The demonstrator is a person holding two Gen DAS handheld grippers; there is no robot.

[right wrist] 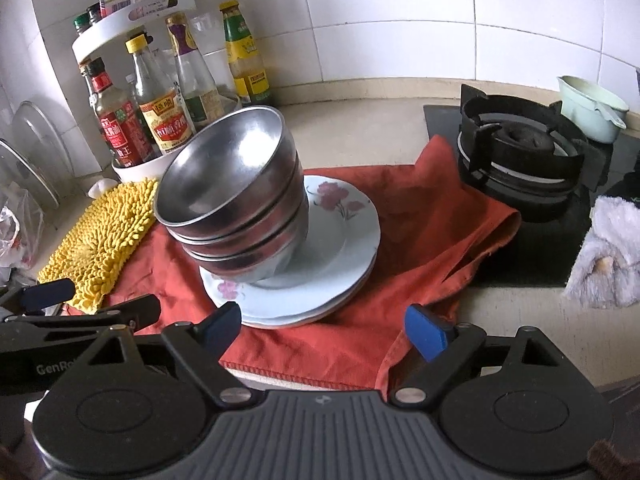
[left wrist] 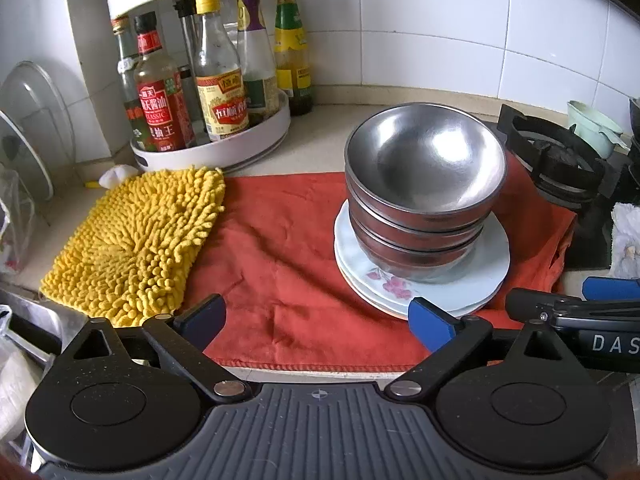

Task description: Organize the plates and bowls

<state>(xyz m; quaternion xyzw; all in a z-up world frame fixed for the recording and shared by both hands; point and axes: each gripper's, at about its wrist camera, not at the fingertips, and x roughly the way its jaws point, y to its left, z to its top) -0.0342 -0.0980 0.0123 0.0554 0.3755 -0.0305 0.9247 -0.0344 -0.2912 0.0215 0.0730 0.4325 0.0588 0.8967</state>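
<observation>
Fingers (left wrist: 430, 326) of left gripper (left wrist: 316, 326) spread wide, nothing held, low over red cloth (left wrist: 288, 240); fingers (right wrist: 426, 336) of right gripper (right wrist: 322, 330) likewise wide apart and empty, both just short of the stack. From left to right: glass lid (left wrist: 24, 136) propped against tiled wall, yellow chenille mitt (left wrist: 136, 240) overlapping cloth edge, white 2-tier rack (left wrist: 216, 148) of sauce bottles behind, then 3 nested steel bowls (left wrist: 424, 184) sitting on floral plates (left wrist: 476, 276), at least 2. Bowls off-centre on plates, probably nested to save room; cloth likely there as cushion or drying pad. Further right, gas burner (right wrist: 524, 160), pale green cup (right wrist: 592, 114), grey rag (right wrist: 612, 248). Beige tabletop (right wrist: 360, 120), white tiles behind.
</observation>
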